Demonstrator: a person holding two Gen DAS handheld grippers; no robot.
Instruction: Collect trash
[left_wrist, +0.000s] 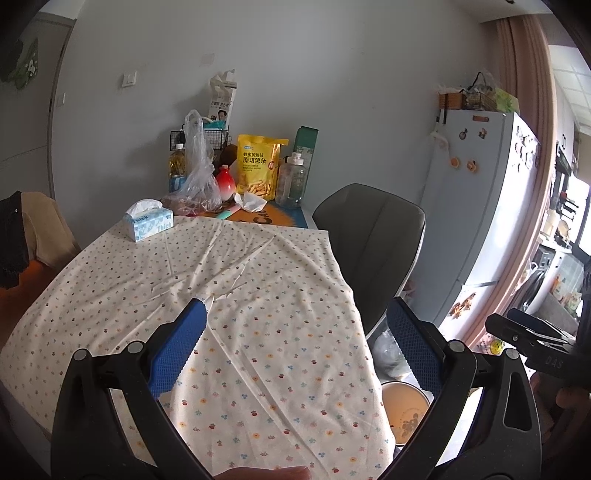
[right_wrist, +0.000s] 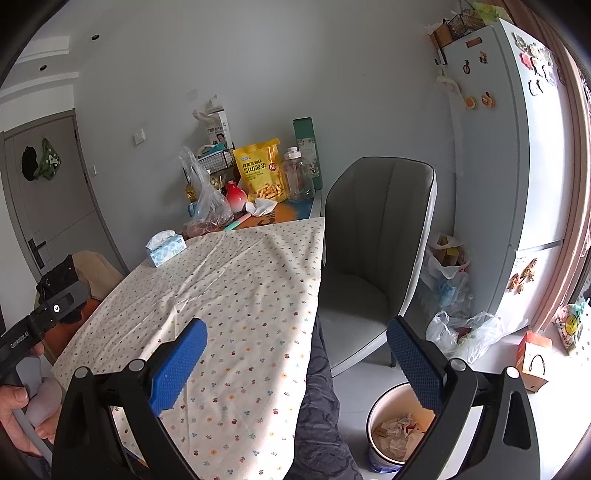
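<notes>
1. Left hand-held gripper (left_wrist: 295, 347) hangs above the surface (left_wrist: 110, 302) with its blue fingers (left_wrist: 177, 354) spread wide apart, and nothing sits between them.
2. Right hand-held gripper (right_wrist: 295, 365) is spread wide too and holds nothing. One finger is over the cloth and the other is over the trash bin (right_wrist: 400, 428).
3. The trash bin stands on the floor, just beside the near corner of the surface and in front of the gray chair (right_wrist: 373, 243).
4. It is round and white, with a blue band near the bottom.
5. Inside it lie crumpled bits of paper (right_wrist: 397, 432), white and tan, with a little red showing.
6. In the left view only part of the trash bin (left_wrist: 406, 410) shows, past the edge of the cloth.
7. A cloth (right_wrist: 221, 295) with tiny flowers covers most of the surface.
8. One more crumpled white paper (left_wrist: 251, 201) lies at the far end of the surface, just in front of the yellow snack bag (left_wrist: 258, 166).
9. A blue tissue box (left_wrist: 147, 223) sits on the far left part of the cloth.
10. A clear plastic bag (left_wrist: 197, 177) and a red and white vase (left_wrist: 225, 182) stand near the wall, close to the snack bag.
11. A tall white fridge (right_wrist: 517, 166) stands to the right of the chair, and plastic bags (right_wrist: 461, 332) lie on the floor beside it.
</notes>
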